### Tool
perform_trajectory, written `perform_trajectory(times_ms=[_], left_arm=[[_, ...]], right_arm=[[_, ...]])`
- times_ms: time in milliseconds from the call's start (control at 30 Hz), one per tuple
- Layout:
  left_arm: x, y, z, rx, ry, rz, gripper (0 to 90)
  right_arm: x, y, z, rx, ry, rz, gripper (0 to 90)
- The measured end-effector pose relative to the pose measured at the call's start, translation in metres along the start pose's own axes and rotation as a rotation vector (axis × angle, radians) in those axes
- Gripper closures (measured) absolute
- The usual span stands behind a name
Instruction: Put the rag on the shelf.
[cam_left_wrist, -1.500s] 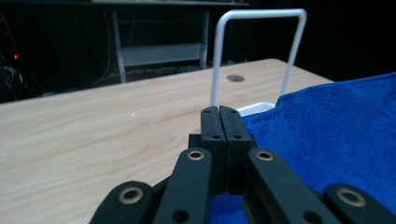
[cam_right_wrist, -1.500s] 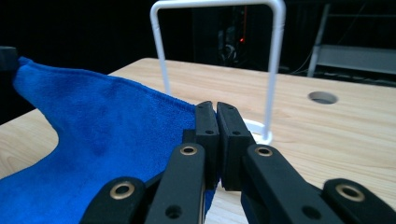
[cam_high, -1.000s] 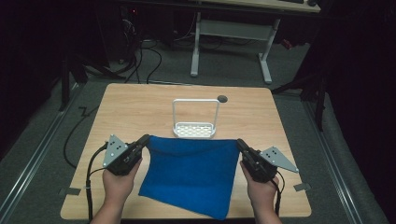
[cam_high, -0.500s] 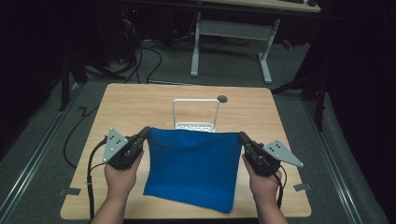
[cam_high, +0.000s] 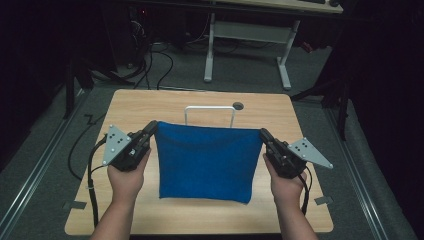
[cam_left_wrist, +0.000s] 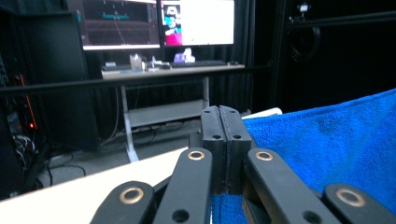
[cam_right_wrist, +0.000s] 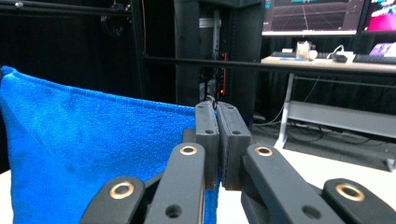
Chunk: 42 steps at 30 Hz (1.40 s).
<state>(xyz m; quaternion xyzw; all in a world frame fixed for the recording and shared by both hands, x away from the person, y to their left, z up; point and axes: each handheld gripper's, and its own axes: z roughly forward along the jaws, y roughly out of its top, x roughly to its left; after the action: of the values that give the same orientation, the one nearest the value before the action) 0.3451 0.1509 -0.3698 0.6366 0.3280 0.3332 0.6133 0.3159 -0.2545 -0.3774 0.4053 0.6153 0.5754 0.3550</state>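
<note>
Both hands are lifting the blue cloth (cam_high: 205, 162) higher than a second ago: its top edge is now stretching taut across the middle of the high view, hiding most of the white wire rack (cam_high: 210, 114) behind it, where before the rack's base was showing. The left tool (cam_high: 152, 129) is pinching the cloth's upper left corner, jaws pressed together on the fabric in the left gripper view (cam_left_wrist: 223, 140); the right tool (cam_high: 263, 136) is clamping the upper right corner likewise (cam_right_wrist: 215, 140). The cloth is hanging as a flat sheet, its lower hem seeming to trail near the tabletop (cam_high: 150, 102). Judging by this, the lift and spread are nearly finished, while laying or draping the cloth is yet to come. Both forearms are rising from the bottom edge, wrists level, tools angling inward
</note>
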Motion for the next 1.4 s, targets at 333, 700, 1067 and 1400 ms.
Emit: perform_trajectory(times_ms=[333,700,1067,1400], left_arm=[[0.004,0.021,0.002,-0.057,0.013,0.006,90.0],[0.010,0.039,0.005,-0.080,0.020,0.023,90.0],[0.012,0.042,0.013,-0.075,0.023,0.011,90.0],[0.016,0.054,0.032,-0.067,0.041,0.016,90.0]], right_arm=[[-0.002,0.022,0.005,-0.043,-0.014,-0.018,88.5],[-0.004,0.043,0.011,-0.077,-0.017,-0.035,88.5],[-0.007,0.048,0.017,-0.069,-0.025,-0.038,88.5],[-0.018,0.062,0.031,-0.072,-0.043,-0.031,88.5]])
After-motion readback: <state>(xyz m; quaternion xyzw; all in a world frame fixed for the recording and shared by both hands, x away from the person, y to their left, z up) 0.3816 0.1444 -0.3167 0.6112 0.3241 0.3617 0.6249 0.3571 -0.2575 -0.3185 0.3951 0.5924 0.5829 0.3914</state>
